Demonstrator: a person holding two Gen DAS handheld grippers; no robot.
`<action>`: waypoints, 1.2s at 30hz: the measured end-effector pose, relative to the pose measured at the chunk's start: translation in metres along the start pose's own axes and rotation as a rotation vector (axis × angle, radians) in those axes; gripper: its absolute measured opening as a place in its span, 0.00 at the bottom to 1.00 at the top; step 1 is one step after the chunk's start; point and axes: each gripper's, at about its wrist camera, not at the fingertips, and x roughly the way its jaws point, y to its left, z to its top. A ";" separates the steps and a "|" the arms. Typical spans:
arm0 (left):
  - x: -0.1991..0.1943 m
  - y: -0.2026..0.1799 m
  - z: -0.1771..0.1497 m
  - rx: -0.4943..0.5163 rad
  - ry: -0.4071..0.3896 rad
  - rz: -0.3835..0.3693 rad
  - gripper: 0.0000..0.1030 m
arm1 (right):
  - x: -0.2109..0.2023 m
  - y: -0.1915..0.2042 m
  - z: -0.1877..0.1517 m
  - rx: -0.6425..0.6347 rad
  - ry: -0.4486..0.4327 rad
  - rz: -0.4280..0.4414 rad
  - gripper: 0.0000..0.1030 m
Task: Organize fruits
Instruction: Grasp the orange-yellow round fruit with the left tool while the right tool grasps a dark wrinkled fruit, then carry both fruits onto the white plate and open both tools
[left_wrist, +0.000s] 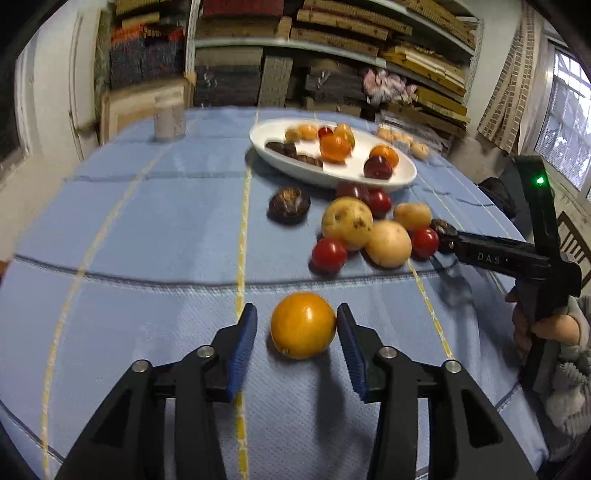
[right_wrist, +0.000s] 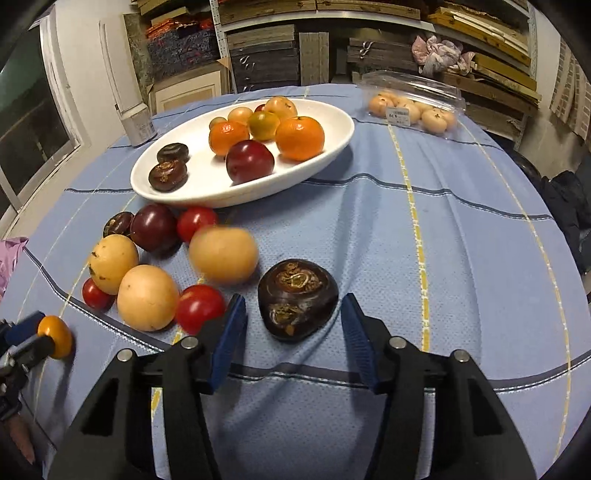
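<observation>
Left gripper (left_wrist: 297, 332) straddles the orange fruit (left_wrist: 303, 325) on the blue-clothed table (left_wrist: 147, 221): right pad touches it, left pad shows a gap, so no real grip. Lift now and it rolls out.

Right gripper (right_wrist: 293, 321) is partly open around the dark water chestnut (right_wrist: 297, 299), neither pad on it. The nut is lumpy and sits off-centre toward the left pad; uneven closing could pop it sideways.

Bigger risk, as I judge it: the loose pile just left of that gripper. The red tomato (right_wrist: 199, 308) is almost against the left finger, and a pale round fruit (right_wrist: 223, 254) looks blurred, likely rolling. A nudge scatters them.

White dish (right_wrist: 332, 147), well beyond, is already crowded, so drops could knock fruit out.
</observation>
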 end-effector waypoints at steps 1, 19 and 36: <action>0.005 0.001 0.000 -0.005 0.027 -0.011 0.45 | 0.001 0.001 0.001 -0.002 0.002 0.000 0.53; 0.009 -0.001 0.006 -0.012 -0.007 0.028 0.37 | -0.010 0.005 -0.006 -0.006 -0.029 0.012 0.42; -0.033 -0.031 0.045 0.070 -0.240 0.156 0.37 | -0.088 -0.002 -0.027 0.081 -0.177 0.168 0.42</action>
